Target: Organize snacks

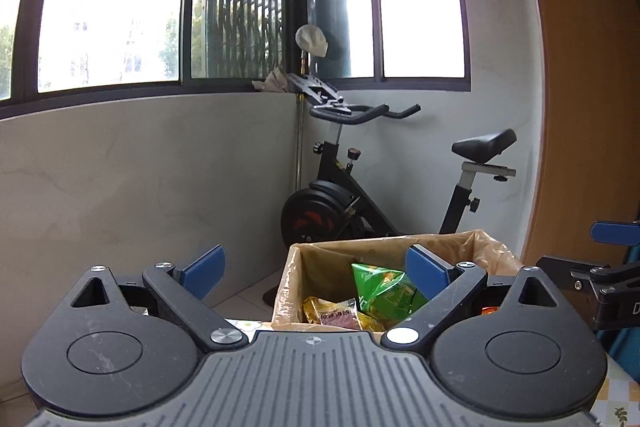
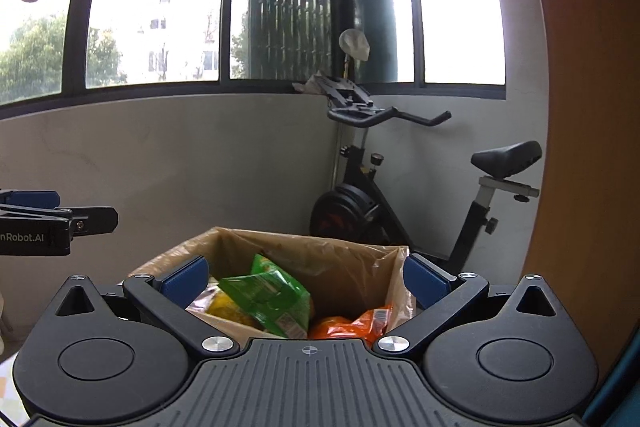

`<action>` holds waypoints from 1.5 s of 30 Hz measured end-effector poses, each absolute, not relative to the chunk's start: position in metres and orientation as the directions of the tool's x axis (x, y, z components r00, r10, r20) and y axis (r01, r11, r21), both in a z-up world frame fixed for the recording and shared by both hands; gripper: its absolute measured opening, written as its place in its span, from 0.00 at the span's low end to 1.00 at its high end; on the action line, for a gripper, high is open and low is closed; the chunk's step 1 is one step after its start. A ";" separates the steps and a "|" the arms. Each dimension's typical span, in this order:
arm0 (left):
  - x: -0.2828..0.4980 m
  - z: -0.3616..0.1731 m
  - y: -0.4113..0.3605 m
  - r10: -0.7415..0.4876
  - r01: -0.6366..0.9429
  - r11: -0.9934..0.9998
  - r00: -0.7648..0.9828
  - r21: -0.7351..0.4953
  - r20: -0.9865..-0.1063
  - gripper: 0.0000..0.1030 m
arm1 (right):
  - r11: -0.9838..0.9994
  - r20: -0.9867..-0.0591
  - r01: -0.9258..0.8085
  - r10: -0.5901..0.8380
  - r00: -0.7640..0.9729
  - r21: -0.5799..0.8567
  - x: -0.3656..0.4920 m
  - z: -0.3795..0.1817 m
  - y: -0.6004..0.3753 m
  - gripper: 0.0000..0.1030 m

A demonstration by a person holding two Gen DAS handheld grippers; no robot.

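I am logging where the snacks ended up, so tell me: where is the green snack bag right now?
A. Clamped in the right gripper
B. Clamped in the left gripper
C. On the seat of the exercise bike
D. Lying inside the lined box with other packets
D: the green snack bag lies inside the lined box among yellow and orange packets, while the left gripper and right gripper both stand open and hold nothing.
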State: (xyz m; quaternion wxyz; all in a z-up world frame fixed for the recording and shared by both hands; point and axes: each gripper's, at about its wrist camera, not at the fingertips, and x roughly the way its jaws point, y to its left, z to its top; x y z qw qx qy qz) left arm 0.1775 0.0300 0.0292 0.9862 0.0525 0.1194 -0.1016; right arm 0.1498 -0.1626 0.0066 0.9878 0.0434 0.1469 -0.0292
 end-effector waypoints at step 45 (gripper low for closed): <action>0.099 0.068 0.029 -0.191 0.209 0.973 0.968 0.100 -0.163 0.95 | 0.981 -0.254 0.109 -0.066 0.965 0.159 0.053 0.068 -0.162 1.00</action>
